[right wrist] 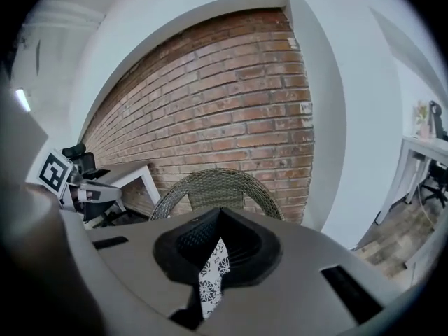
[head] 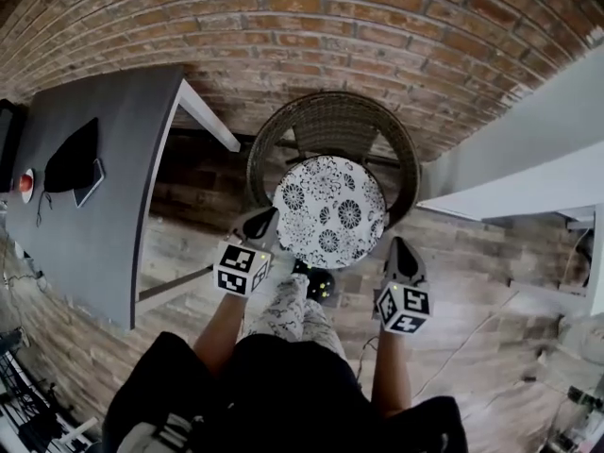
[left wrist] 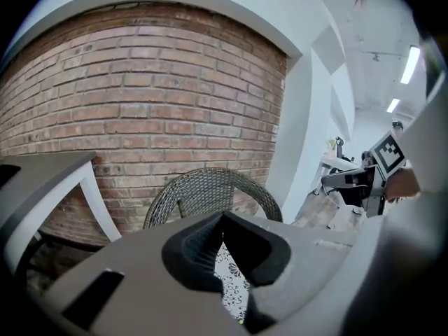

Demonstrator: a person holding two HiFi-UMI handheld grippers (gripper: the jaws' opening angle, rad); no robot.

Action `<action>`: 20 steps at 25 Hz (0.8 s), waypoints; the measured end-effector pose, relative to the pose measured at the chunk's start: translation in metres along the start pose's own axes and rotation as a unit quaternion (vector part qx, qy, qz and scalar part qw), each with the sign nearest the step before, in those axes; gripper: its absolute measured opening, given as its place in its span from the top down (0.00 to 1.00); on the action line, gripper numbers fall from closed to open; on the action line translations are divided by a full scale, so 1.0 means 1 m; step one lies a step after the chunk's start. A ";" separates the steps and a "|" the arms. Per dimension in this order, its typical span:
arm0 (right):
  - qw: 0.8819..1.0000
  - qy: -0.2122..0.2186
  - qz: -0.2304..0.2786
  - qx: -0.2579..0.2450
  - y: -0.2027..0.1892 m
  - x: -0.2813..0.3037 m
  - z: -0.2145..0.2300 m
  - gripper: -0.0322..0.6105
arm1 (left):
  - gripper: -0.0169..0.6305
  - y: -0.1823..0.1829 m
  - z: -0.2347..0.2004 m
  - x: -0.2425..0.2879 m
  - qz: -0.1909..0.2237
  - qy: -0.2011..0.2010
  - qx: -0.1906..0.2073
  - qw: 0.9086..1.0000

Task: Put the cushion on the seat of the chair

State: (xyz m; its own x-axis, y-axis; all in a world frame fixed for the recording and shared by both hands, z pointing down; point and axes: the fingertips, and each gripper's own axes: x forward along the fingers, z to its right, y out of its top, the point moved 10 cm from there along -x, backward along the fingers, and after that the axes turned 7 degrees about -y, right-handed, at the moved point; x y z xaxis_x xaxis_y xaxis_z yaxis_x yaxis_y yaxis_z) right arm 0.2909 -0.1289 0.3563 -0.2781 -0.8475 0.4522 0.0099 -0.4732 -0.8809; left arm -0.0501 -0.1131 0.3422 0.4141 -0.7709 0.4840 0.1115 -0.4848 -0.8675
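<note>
Round floral cushion (head: pixel 328 210) sits over the wicker chair (head: pixel 326 121), hiding the seat; I cannot confirm contact with it. My left gripper (head: pixel 261 225) is clamped on the cushion's left edge and my right gripper (head: pixel 397 246) on its right edge. Grey table (head: pixel 94 215) stands left of the chair, brick wall (head: pixel 311 26) behind.

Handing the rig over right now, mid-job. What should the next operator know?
Left tongs: shut on the cushion's left edge.
Right tongs: shut on its right edge.
Cushion: held flat over the chair; I cannot tell whether it rests there yet.
Done: cushion gripped and at the chair.
Left: set it down fully, then open both tongs.
</note>
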 end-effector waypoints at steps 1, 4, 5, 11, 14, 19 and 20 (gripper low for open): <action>1.000 0.004 0.005 0.002 0.005 -0.005 -0.002 0.95 | 0.97 0.005 0.003 -0.005 0.005 -0.004 0.003 1.000; 1.000 0.012 0.017 0.011 0.019 -0.019 -0.008 0.95 | 0.97 0.021 0.013 -0.020 0.023 -0.014 0.009 1.000; 1.000 0.015 0.022 0.012 0.024 -0.022 -0.010 0.95 | 0.97 0.026 0.016 -0.024 0.028 -0.016 0.012 0.999; 0.997 0.026 0.063 -0.027 0.058 -0.043 -0.017 0.95 | 0.97 0.064 0.031 -0.045 0.069 -0.017 0.040 0.997; 0.994 0.030 0.086 -0.055 0.075 -0.052 -0.019 0.95 | 0.97 0.086 0.038 -0.056 0.092 -0.016 0.063 0.994; 0.991 0.044 0.116 -0.047 0.098 -0.068 -0.021 0.95 | 0.97 0.116 0.049 -0.075 0.125 -0.019 0.087 0.988; 0.990 0.047 0.120 -0.047 0.102 -0.070 -0.021 0.95 | 0.97 0.119 0.051 -0.077 0.129 -0.020 0.088 0.988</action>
State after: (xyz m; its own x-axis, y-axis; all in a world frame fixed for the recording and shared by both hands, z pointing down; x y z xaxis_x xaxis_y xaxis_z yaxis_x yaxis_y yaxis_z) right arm 0.2912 -0.1123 0.2319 -0.3669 -0.9048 0.2160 -0.0017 -0.2316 -0.9728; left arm -0.0224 -0.0899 0.1959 0.4835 -0.8409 0.2431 0.1512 -0.1933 -0.9694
